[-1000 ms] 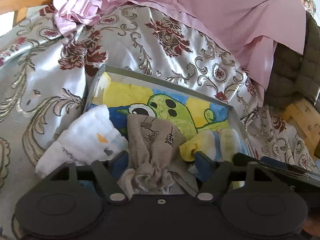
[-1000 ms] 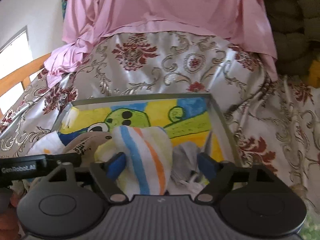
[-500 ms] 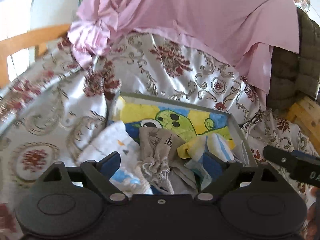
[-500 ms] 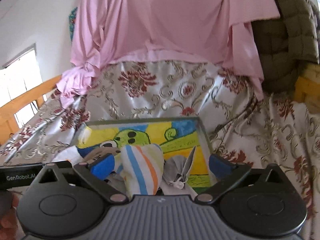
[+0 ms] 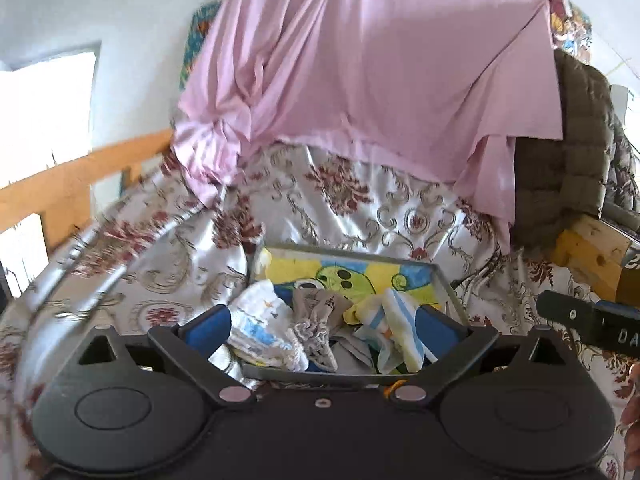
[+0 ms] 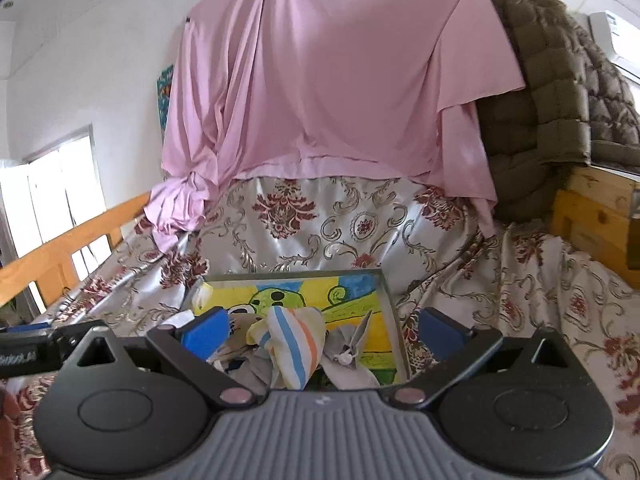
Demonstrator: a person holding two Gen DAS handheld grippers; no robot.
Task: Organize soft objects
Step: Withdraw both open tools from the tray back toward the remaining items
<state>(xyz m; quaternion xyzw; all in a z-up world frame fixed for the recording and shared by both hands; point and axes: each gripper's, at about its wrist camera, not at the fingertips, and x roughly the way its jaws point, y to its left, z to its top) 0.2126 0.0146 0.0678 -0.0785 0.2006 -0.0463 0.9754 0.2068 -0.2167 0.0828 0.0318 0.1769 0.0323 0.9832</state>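
A shallow grey tray (image 5: 448, 284) with a yellow, blue and green cartoon painting lies on the floral cover. In its near end lie a white printed cloth (image 5: 260, 320), a beige drawstring pouch (image 5: 316, 312) and a yellow cloth with blue and orange stripes (image 5: 396, 320). My left gripper (image 5: 324, 326) hovers above and before them, its jaws opening, nothing pressed between the blue pads. In the right wrist view the striped cloth (image 6: 296, 336) and a grey pouch (image 6: 352, 340) rest in the tray (image 6: 390, 304). My right gripper (image 6: 324, 328) stands wide open above them, holding nothing.
A shiny floral satin cover (image 5: 360, 208) drapes the surface under the tray. A pink sheet (image 5: 360, 80) hangs behind it. A wooden rail (image 5: 80, 176) runs at left. An olive quilted cushion (image 6: 560, 80) and a wooden crate (image 6: 592, 216) stand at right.
Both grippers drew back and upward from the tray, which now looks smaller and farther. Both pairs of jaws spread wider, leaving the pouch and the striped cloth lying in the tray.
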